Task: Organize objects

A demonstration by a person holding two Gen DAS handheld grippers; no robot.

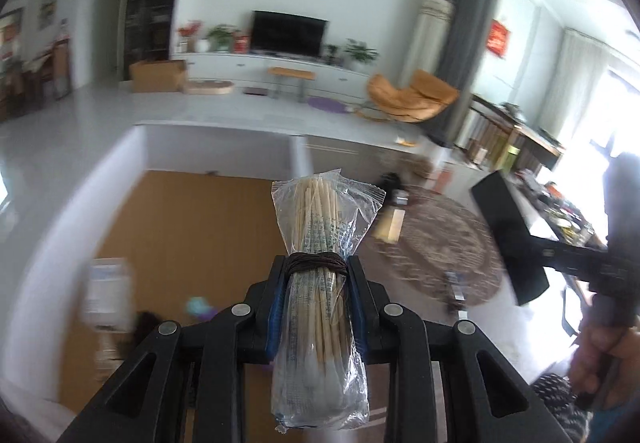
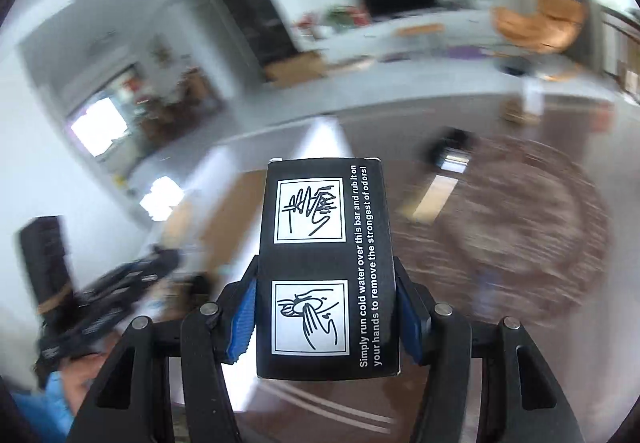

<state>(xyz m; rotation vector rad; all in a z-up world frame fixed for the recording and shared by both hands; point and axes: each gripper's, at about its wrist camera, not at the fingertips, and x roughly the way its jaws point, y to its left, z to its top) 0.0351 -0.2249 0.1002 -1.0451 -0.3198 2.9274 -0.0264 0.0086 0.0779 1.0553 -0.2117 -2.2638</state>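
Observation:
A bundle of thin wooden sticks [image 1: 320, 219] in clear plastic wrap, tied round the middle with a dark brown band, stands upright between the blue pads of my left gripper [image 1: 318, 267], which is shut on it. My right gripper [image 2: 326, 275] is shut on a black box [image 2: 320, 203] printed with white hand-washing pictures and text, its pads pressing both long sides. Both loads are held up in the air. The black box [image 1: 506, 235] also shows at the right of the left wrist view, with a hand [image 1: 600, 343] behind it.
Below lie an orange-brown surface [image 1: 192, 235] with a white border [image 1: 80, 211] and a round patterned rug [image 1: 440, 239]. A blurred white packet [image 1: 106, 287] sits at the lower left. A TV unit [image 1: 280, 67] and an orange chair [image 1: 412, 99] stand far off.

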